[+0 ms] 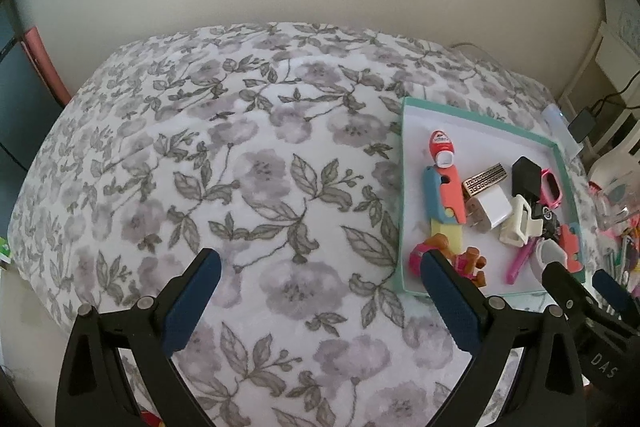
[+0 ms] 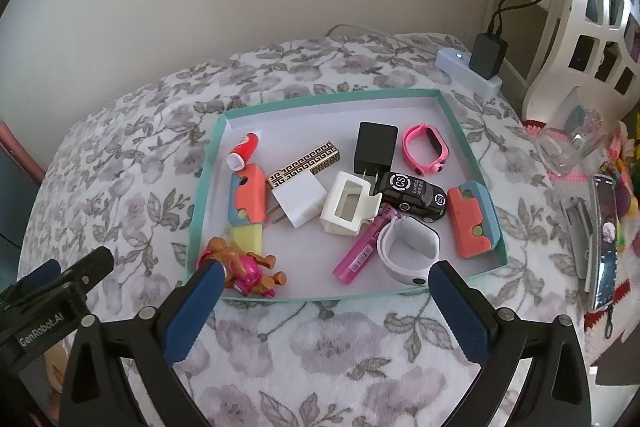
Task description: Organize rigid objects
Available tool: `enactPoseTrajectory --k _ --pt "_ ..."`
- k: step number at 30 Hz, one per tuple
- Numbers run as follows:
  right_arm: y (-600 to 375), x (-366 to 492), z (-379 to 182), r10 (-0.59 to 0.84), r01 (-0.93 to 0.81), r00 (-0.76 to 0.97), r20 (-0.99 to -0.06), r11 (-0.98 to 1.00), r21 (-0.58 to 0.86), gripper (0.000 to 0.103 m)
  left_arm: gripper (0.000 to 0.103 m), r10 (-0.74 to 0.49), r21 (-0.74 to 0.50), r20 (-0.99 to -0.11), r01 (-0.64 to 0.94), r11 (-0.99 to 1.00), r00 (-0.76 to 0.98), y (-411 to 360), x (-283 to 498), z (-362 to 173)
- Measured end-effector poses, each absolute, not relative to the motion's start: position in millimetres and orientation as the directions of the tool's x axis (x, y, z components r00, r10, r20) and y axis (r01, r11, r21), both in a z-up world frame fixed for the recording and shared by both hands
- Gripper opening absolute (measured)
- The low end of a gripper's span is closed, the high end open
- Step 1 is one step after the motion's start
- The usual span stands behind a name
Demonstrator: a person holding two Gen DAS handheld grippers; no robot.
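A teal-rimmed tray (image 2: 205,179) with a white floor lies on the floral blanket (image 2: 132,155). In it are a red bottle (image 2: 243,150), a white charger (image 2: 301,198), a black charger (image 2: 375,147), a pink watch (image 2: 425,148), a black toy car (image 2: 416,195), a pink pen (image 2: 360,254), a white band (image 2: 408,250) and a brown-and-pink toy figure (image 2: 248,267). My right gripper (image 2: 326,271) hangs open over the tray's near rim, holding nothing. My left gripper (image 1: 319,263) stands open over bare blanket, left of the tray (image 1: 401,187). The right gripper (image 1: 580,273) shows beside it.
A white power strip (image 2: 466,71) with a black plug sits behind the tray. Right of the tray lie a phone (image 2: 604,239), a glass cup (image 2: 568,143) and colourful clutter. A white chair back (image 2: 592,7) stands at far right. A wall runs behind the bed.
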State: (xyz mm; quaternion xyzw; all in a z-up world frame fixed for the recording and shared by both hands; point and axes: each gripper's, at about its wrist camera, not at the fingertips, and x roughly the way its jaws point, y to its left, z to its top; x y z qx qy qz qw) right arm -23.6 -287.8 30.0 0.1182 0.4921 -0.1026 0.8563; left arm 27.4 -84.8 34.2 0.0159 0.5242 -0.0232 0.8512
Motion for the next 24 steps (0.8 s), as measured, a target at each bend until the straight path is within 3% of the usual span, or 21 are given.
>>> enactPoseTrajectory --k 24 --pt "-282.9 -29.0 36.3 -0.061 0.280 0.510 -0.858 0.955 0.099 0.103 0.100 0.014 0.038 -0.887 0.044 0.998 0.462 -79.7 19.9 40.5"
